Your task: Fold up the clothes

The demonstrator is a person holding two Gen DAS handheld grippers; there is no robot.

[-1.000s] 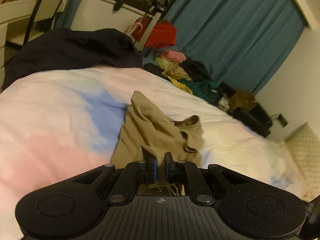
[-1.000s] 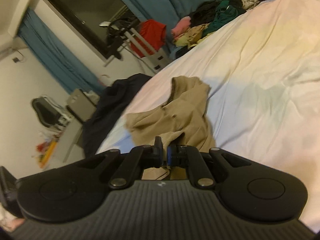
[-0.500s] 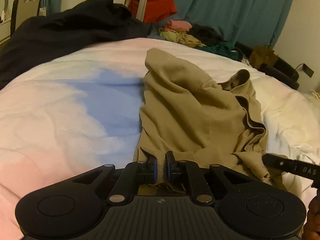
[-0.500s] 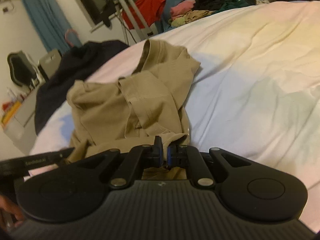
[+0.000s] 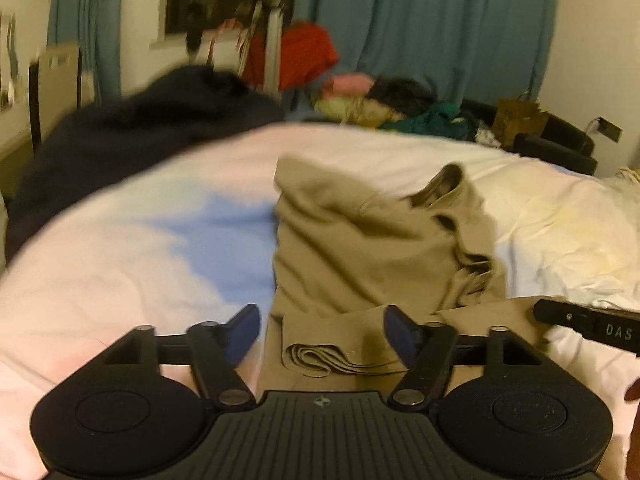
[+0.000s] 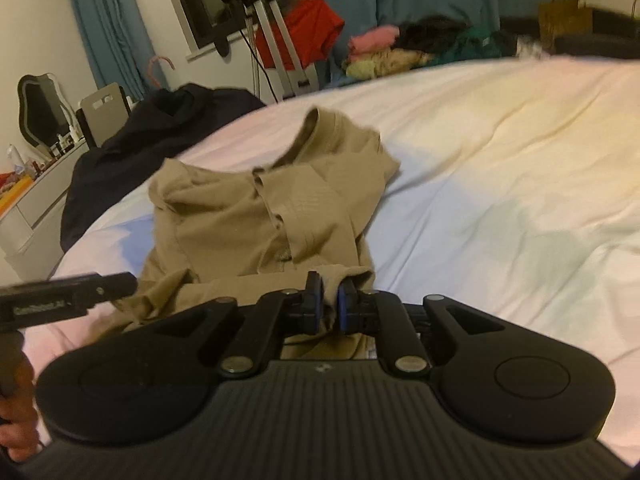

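A tan shirt (image 5: 360, 248) lies crumpled on the pastel bedsheet (image 5: 120, 264), its near hem bunched in front of me. My left gripper (image 5: 320, 330) is open just above that hem, holding nothing. In the right wrist view the same tan shirt (image 6: 256, 216) spreads out ahead, and my right gripper (image 6: 329, 306) is shut on a fold of its near edge. The tip of the left gripper (image 6: 72, 296) shows at the left edge of that view; the right gripper's tip (image 5: 588, 324) shows at the right of the left wrist view.
A dark navy garment (image 5: 132, 136) lies at the bed's far left edge. A pile of mixed clothes (image 6: 416, 48) and a red garment on a rack (image 6: 300, 32) stand beyond the bed by blue curtains. A desk with small items (image 6: 24, 184) is at left.
My left gripper has opened and let go of the shirt's hem. Both grippers came lower and the shirt settled onto the bed. The right gripper stays shut on the cloth.
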